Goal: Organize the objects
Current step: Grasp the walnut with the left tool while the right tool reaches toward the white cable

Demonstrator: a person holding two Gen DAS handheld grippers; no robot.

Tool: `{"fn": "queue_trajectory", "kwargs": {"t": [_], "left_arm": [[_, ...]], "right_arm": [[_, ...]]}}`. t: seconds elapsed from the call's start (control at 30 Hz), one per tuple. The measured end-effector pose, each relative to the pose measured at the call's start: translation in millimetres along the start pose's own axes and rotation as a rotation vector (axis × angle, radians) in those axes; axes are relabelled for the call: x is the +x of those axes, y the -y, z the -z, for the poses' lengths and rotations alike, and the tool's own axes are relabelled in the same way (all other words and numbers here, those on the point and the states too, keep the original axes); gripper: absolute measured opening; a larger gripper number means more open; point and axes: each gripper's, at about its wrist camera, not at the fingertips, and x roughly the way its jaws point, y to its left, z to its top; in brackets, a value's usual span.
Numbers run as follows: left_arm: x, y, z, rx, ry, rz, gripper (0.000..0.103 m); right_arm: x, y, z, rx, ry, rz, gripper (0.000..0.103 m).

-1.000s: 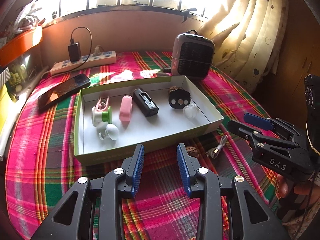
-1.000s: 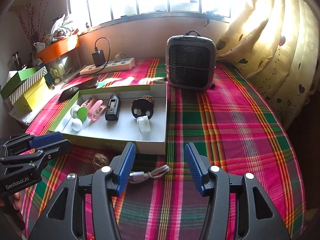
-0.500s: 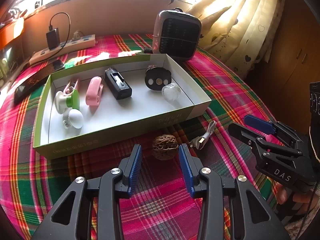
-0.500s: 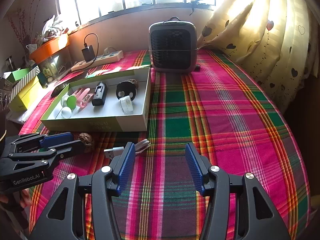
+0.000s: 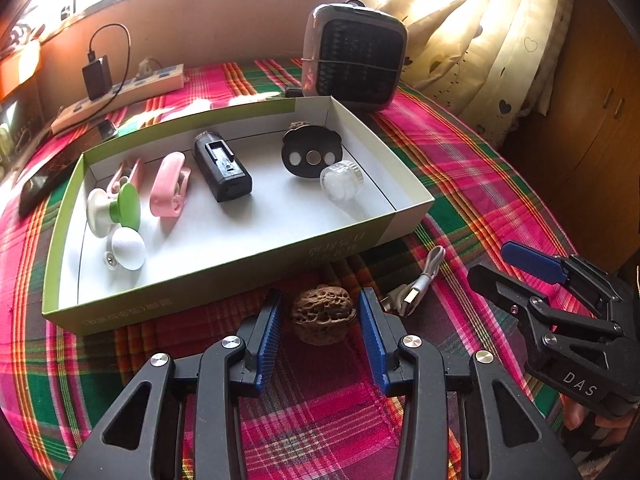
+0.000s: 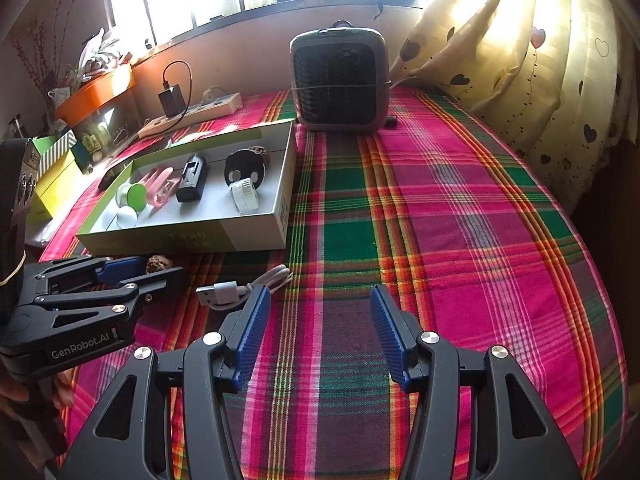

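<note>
My left gripper (image 5: 320, 316) has just been widening; its blue pads flank the wrinkled brown walnut (image 5: 323, 314) without pressing it. The walnut sits on the plaid-covered counter (image 6: 440, 220), just in front of the shallow green-rimmed cardboard box (image 5: 224, 276). My right gripper (image 6: 316, 328) hangs parted and empty, beside the white USB cable (image 6: 240, 288).

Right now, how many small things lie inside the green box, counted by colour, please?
In the green box:
Pink: 2, both clips
Black: 2, the rectangular device and the round disc
White: 1, knob
Green and white: 1, spool
Clear: 1, jar
Total: 7
</note>
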Motion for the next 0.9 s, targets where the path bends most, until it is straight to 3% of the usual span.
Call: {"fn": "queue_trajectory", "kwargs": {"t": [0.53, 0.9], "left_arm": [[-4, -4, 5, -0.002, 0.006, -0.02, 0.031], [-21, -27, 24, -0.054, 0.02, -0.024, 0.031]], "right_arm": [[4, -8, -1, 0.0, -0.018, -0.016, 0.053], [15, -49, -12, -0.034, -0.021, -0.049, 0.053]]}}
